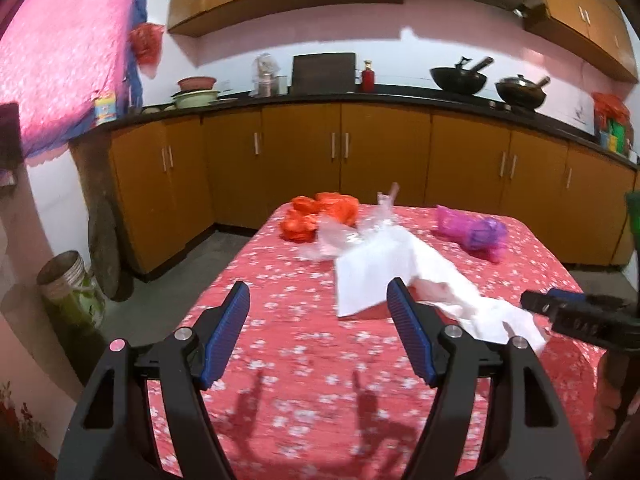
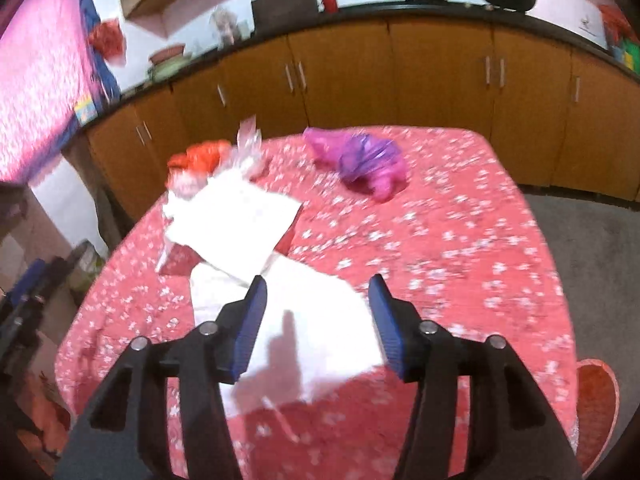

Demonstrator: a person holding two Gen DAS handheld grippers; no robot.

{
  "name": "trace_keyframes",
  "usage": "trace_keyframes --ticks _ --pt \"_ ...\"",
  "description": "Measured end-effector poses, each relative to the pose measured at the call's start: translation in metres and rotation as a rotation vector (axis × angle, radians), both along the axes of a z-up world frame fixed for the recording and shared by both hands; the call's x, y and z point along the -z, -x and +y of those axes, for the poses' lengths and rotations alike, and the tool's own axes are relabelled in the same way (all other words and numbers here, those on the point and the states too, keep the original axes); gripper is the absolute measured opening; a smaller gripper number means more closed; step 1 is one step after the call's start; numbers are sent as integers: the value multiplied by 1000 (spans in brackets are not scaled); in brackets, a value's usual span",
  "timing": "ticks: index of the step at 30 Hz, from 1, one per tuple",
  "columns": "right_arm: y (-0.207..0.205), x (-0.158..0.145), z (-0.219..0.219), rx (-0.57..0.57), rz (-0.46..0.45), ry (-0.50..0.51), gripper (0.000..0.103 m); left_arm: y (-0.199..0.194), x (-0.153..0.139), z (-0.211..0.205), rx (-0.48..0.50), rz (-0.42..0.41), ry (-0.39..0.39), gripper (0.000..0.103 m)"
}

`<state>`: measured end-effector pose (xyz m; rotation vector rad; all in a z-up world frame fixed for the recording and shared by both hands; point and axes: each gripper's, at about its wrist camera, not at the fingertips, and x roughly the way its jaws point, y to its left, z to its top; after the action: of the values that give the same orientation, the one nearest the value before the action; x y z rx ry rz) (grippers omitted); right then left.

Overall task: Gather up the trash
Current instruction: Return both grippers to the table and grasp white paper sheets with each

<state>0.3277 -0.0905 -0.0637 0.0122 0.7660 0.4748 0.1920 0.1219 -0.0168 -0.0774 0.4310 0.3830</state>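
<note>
My right gripper hovers spread wide, holding nothing, straddling the near end of the white paper on the red tablecloth — its length runs away leftward — while my left gripper, equally splayed, hangs farther off.

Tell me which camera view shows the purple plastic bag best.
The left wrist view: the purple plastic bag looks sharp there, lying whole on the tablecloth. The right wrist view shows it nearer, also whole, but blurred.
</note>
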Motion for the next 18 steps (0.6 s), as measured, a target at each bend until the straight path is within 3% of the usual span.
trace_keyframes --ticks 5,9,13,17,18 --pt "-10 9 29 -35 33 73 67 1 5 18 1 -4 19 71" --pt "-15 22 44 -47 60 167 67 1 10 20 9 2 33 71" --pt "-17 30 46 -38 65 229 42 -2 13 23 11 11 53 71" --pt "-17 31 44 -39 64 234 10 -7 14 22 12 21 66 71" --pt "-18 31 43 -41 64 230 8 -8 14 21 13 22 66 71"
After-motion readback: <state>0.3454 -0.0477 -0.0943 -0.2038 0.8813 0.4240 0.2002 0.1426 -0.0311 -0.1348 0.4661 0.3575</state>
